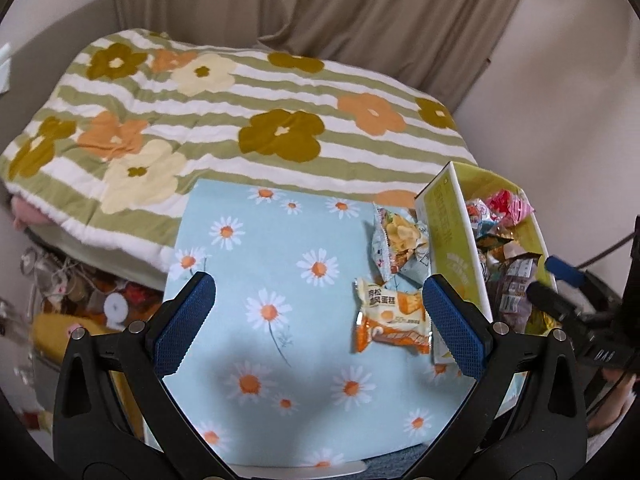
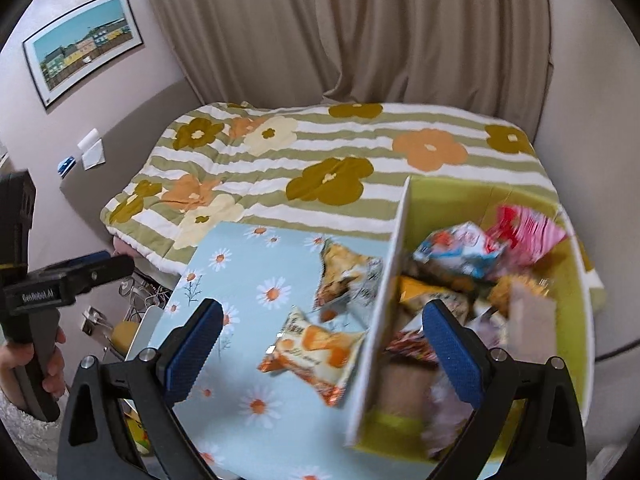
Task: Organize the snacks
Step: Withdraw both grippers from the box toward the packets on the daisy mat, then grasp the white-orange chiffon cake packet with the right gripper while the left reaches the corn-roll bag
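Both of your tongs are spread wide and hold nothing. Your left gripper (image 1: 318, 312) hovers over the daisy-print tabletop (image 1: 256, 240), its right pad just beside the orange cake packet (image 1: 390, 322). Your right gripper (image 2: 322, 344) straddles the white near wall of the yellow-green snack box (image 2: 390, 280), one pad over the table, one over the box contents; that view is blurred, so you look mid-swing.

Two snacks lie loose near the table's right edge, against the box wall: the orange cake packet and, behind it, a chip-print packet (image 1: 400, 242). The box itself is piled with mixed wrappers (image 1: 504, 240), a pink one (image 2: 528, 232) at its far corner.

Step in hand looks like picking from the loose pair. Next, center the left tongs on the cake packet, drop lower, pinch its middle; the thin foil may slip.
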Motion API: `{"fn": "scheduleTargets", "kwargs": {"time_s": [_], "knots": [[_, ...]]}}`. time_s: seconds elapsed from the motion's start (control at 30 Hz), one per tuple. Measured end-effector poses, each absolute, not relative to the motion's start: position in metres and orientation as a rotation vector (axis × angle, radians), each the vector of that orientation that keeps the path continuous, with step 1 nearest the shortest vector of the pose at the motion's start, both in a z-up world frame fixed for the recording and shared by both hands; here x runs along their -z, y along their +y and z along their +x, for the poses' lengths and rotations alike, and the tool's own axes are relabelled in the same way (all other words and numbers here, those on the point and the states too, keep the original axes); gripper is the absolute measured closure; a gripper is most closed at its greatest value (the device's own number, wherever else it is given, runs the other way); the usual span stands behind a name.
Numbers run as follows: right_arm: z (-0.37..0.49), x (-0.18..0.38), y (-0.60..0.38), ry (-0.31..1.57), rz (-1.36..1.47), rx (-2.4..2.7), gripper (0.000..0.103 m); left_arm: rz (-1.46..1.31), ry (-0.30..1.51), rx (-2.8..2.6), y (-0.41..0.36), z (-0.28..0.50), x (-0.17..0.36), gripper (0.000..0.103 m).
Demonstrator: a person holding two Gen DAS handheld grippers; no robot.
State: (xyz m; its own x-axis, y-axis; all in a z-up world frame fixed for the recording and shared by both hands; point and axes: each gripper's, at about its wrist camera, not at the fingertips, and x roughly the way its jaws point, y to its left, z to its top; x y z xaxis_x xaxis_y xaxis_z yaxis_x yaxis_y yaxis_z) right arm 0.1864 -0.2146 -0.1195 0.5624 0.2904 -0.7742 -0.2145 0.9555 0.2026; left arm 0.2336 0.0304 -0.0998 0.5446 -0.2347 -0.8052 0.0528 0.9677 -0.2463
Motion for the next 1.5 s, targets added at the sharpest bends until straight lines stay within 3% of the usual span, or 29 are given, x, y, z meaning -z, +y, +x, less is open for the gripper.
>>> {"fn": "scheduleTargets", "kwargs": {"time_s": [0.4,0.7,1.07,1.5], "knots": [[0.16,0.159,-0.155,0.938,0.193,-0.086,0.003,-0.125,1.066,0.377,0.053,0.283,0.133,0.0],[0.145,0.227,-0.131,0.957,0.303,0.034,0.004,-0.127,1.143,0.436,0.048,0.312,0.173,0.0],[0.185,0.274,-0.123,0.918,0.104,0.179,0.004,-0.079,1.214,0.494,0.019,0.345,0.213,0.0],[0.206,0.304,-0.129,0.949,0.093,0.2,0.003,0.126,1.147,0.678,-0.063,0.382,0.205,0.0]]}}
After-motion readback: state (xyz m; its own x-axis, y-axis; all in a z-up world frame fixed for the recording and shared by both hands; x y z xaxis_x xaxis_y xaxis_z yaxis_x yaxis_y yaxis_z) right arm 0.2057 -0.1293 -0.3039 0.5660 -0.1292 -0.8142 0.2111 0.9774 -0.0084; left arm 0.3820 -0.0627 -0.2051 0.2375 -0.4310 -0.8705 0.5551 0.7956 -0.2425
